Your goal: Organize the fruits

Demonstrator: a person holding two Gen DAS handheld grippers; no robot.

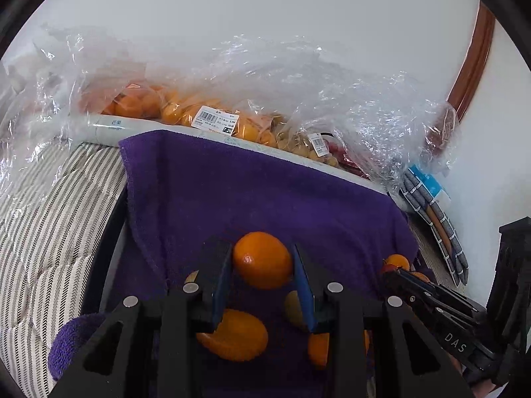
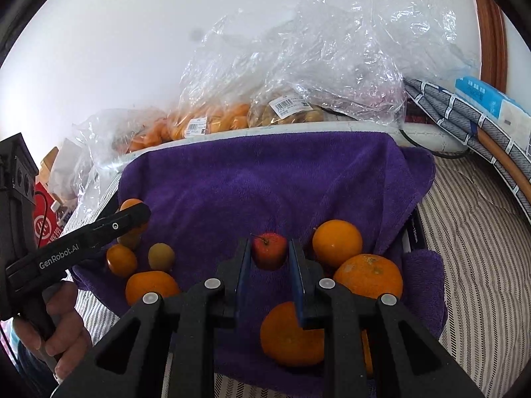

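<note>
**Both grippers loaded, sorting early**

We have the left gripper [image 1: 262, 273] clamped on a round orange mandarin [image 1: 262, 260], centre-low in the left wrist view, lifted over the purple terry towel [image 1: 265, 192]. The right gripper [image 2: 269, 258] is clamped on a small red apple with a stem [image 2: 268, 250], centre of the right wrist view; whether it is off the towel we cannot tell.

Loose fruit on the towel is mixed. Lower right of the right wrist view: three large oranges [image 2: 368, 275] close together. Lower left: smaller oranges [image 2: 121, 260] and a dull yellow-green round fruit [image 2: 161, 256] beside each other. No clear grouping by kind, so we judge sorting barely started.

Across the top of the towel, clear crinkled plastic bags [image 2: 298, 66] hold more orange and tan fruit, with price labels, apparently not unpacked.

Left, in our judgement: place the two held fruits, group the rest, maybe empty the bags. No destination container shows.
</note>
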